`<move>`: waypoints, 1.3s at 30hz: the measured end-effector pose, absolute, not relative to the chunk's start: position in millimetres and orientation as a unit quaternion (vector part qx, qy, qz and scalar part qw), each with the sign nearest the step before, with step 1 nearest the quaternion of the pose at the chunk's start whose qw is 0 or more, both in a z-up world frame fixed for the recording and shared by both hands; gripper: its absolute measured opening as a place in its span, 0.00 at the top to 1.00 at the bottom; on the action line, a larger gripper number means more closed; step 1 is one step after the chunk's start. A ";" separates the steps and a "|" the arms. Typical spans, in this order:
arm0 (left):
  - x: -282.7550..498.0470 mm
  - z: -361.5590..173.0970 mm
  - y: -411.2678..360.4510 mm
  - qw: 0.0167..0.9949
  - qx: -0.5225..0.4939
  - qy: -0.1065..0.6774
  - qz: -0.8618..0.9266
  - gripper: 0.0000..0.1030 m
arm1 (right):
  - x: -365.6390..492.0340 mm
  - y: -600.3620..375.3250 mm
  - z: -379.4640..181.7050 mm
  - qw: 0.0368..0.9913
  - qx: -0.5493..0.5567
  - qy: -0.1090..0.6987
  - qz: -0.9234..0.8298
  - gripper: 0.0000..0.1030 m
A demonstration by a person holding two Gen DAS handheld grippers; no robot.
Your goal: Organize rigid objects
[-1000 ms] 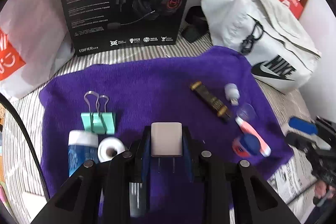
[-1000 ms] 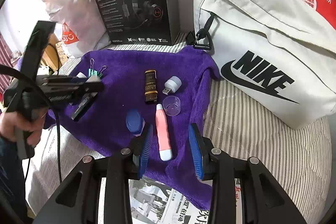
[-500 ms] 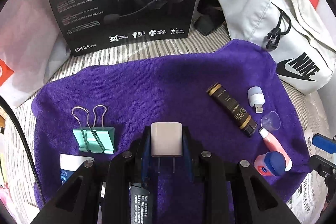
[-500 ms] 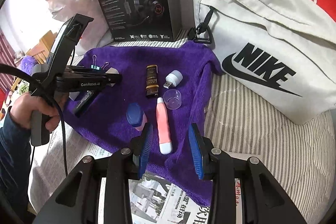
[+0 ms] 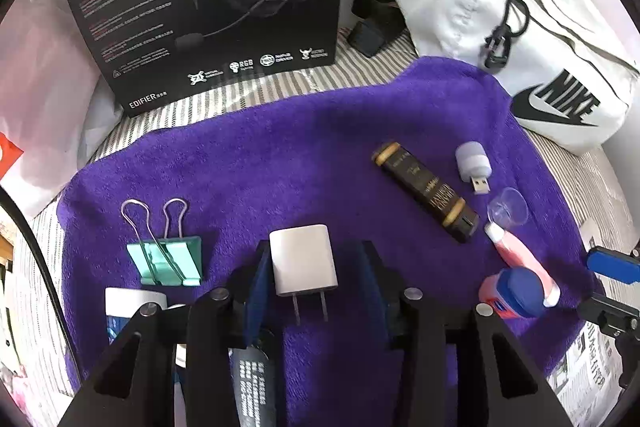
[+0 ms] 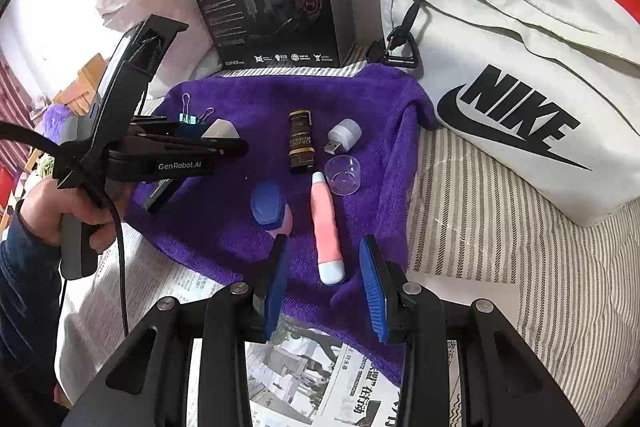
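The charger (image 5: 303,259) lies on the purple towel (image 5: 280,155), prongs toward you, between your left tongs (image 5: 316,271). Their jaws have just been opening: the left pad still sits against the charger, the right pad stands clear, so nothing is gripped. The green clip (image 5: 164,261) lies just to its left, the dark tube (image 5: 426,193) further right. Your right tongs (image 6: 324,283) hang open over the towel's near edge, the pink pen (image 6: 326,227) lying between the pads, untouched.
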State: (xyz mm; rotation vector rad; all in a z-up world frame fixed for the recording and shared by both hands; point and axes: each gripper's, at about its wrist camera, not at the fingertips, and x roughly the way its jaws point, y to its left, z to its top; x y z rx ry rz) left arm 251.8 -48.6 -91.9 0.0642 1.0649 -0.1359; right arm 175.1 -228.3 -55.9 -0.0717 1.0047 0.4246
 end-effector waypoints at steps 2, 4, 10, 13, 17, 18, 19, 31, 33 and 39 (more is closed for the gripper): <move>249.5 -91.1 -48.4 0.857 0.025 0.510 -0.068 0.60 | 174.2 -228.6 -56.4 0.854 -0.034 0.479 0.200 0.65; 246.3 -90.6 -48.5 0.854 0.015 0.516 -0.072 0.53 | 172.8 -229.6 -56.9 0.853 -0.033 0.481 0.198 0.65; 226.5 -78.9 -59.5 0.853 0.019 0.514 -0.093 0.48 | 162.2 -230.1 -56.5 0.854 -0.036 0.482 0.193 0.62; 211.9 -61.8 -63.5 0.862 0.022 0.496 -0.105 0.40 | 155.7 -231.6 -52.1 0.855 -0.034 0.483 0.185 0.57; 190.4 -37.5 -66.3 0.872 0.033 0.474 -0.113 0.38 | 144.5 -233.5 -39.8 0.863 -0.025 0.473 0.177 0.48; 186.1 -32.6 -66.1 0.875 0.034 0.470 -0.112 0.36 | 141.7 -233.3 -37.3 0.865 -0.025 0.470 0.176 0.45; 180.0 -27.8 -65.0 0.878 0.035 0.465 -0.109 0.35 | 138.5 -232.2 -33.9 0.867 -0.026 0.466 0.173 0.42; 105.6 3.9 -25.0 0.899 0.009 0.435 -0.048 0.04 | 99.6 -205.9 -5.4 0.885 -0.039 0.438 0.151 0.10; 93.4 6.5 -17.7 0.901 0.001 0.431 -0.038 0.03 | 94.8 -202.3 -4.4 0.885 -0.042 0.442 0.138 0.07; 61.6 14.0 -9.8 0.907 -0.021 0.420 -0.017 0.00 | 83.1 -200.0 -4.8 0.886 -0.018 0.447 0.121 0.00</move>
